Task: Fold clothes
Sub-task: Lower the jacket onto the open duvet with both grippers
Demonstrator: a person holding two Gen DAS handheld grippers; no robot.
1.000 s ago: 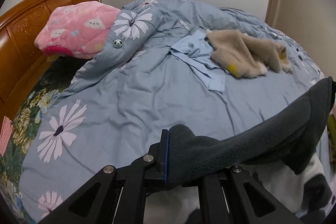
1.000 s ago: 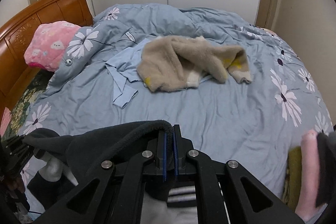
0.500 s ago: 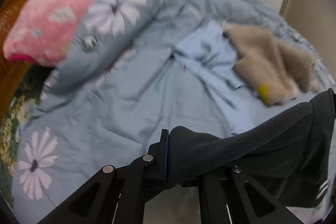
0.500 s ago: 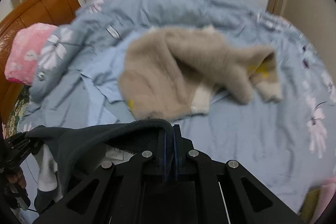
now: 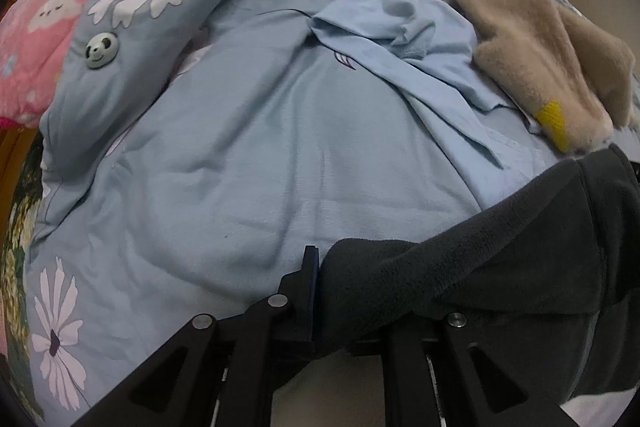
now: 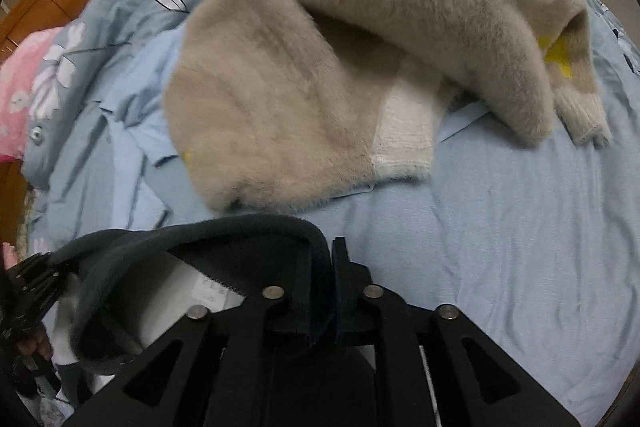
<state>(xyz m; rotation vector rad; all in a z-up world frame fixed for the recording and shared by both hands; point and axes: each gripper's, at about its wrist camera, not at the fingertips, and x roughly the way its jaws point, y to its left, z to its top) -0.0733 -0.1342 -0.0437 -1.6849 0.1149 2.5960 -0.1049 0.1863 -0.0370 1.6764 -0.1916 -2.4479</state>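
Both my left gripper (image 5: 320,291) and right gripper (image 6: 332,287) have just been easing open with the dark fleece (image 5: 500,267) apparently still pinched over the bed (image 5: 240,167); uneven release bunches the edge onto the beige sweater (image 6: 300,75).

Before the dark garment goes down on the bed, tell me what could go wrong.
1. Both sets of jaws have just been opening on the dark fleece; either corner may slip from the left gripper or right gripper unevenly.
2. The beige sweater and light blue shirt lie just ahead, so the fleece could land on them.
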